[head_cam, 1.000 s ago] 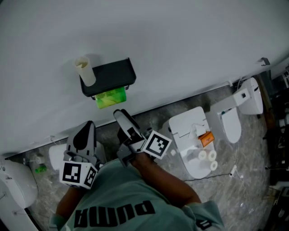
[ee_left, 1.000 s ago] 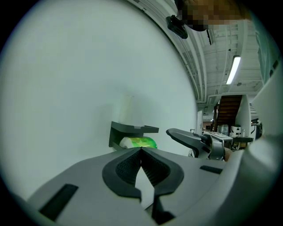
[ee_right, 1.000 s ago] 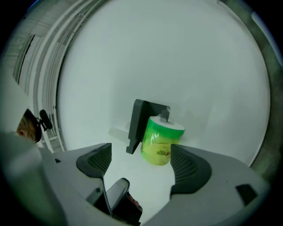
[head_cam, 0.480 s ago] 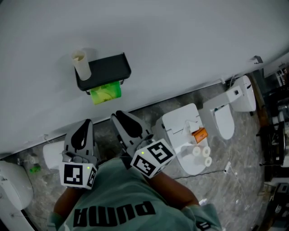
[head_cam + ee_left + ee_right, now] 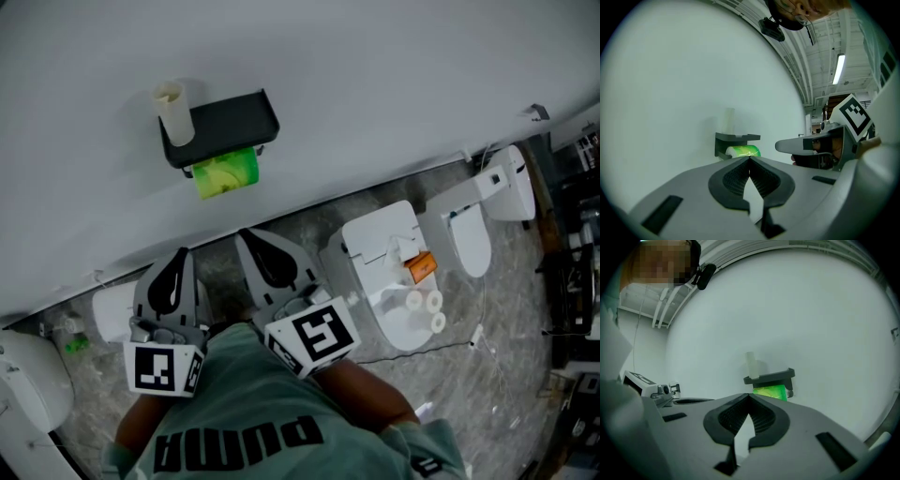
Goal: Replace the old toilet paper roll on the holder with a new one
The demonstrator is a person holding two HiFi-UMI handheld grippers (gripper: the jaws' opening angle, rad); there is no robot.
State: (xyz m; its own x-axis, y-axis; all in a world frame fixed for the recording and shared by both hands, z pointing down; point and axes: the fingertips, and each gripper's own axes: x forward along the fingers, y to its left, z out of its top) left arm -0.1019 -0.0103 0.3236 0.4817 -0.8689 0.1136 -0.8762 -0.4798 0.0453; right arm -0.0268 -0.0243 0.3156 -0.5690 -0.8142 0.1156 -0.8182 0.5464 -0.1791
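White wall [image 5: 375, 94] carries the black holder [image 5: 225, 127] at upper left, green roll [image 5: 225, 173] beneath it and bare tube [image 5: 174, 114] standing on top, while at lower left we hold the left gripper [image 5: 176, 255] closed and empty, the right gripper [image 5: 251, 236] just closed on nothing.

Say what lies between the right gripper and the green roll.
Nothing: right gripper view shows only bare wall between the right gripper and green roll.
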